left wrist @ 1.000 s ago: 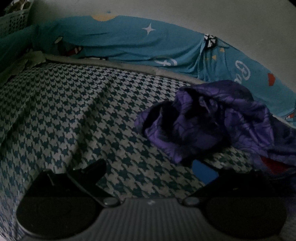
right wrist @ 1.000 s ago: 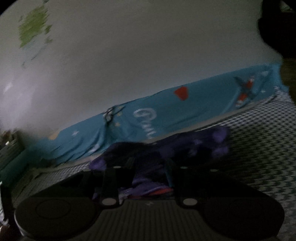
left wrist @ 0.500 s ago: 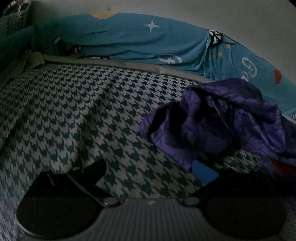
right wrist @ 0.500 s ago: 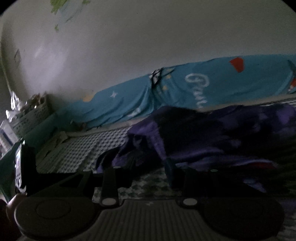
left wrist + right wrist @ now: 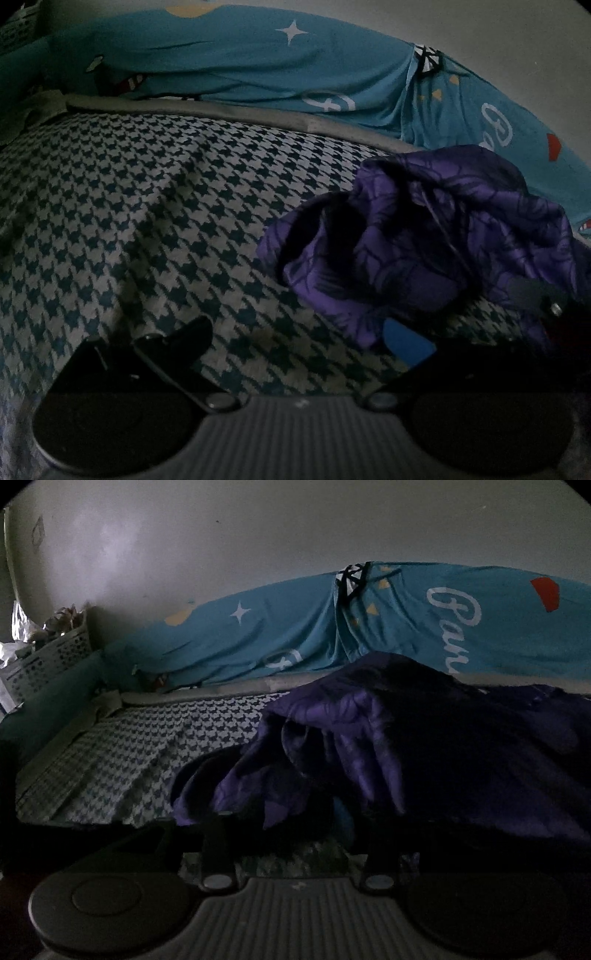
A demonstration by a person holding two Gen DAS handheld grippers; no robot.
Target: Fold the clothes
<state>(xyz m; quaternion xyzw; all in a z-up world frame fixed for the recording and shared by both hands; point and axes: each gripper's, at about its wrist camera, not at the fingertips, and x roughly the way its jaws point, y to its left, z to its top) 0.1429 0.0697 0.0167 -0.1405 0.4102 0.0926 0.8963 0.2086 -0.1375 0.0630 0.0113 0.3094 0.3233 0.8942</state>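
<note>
Opening my right tongs [image 5: 295, 823] at the crumpled purple garment [image 5: 424, 738] | left tongs [image 5: 306, 332] spread wide, empty | blue sheet [image 5: 461, 627] lettering partly readable: "Bau".

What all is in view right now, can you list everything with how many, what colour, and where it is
purple garment: one, purple with a dark pattern, crumpled on the bed cover, right of middle in the left wrist view
bed cover: one, white and dark blue houndstooth, spread under the garment
blue sheet: one, blue with white stars and lettering, bunched along the wall behind the bed
wall: one, pale grey, behind the sheet
basket: one, light perforated plastic, far left at the bed's end, holding things too dim to name
left gripper: one, black, jaws wide open above the cover, nothing between them
right gripper: one, black, jaws opening at the garment's near edge; a grip cannot be told
</note>
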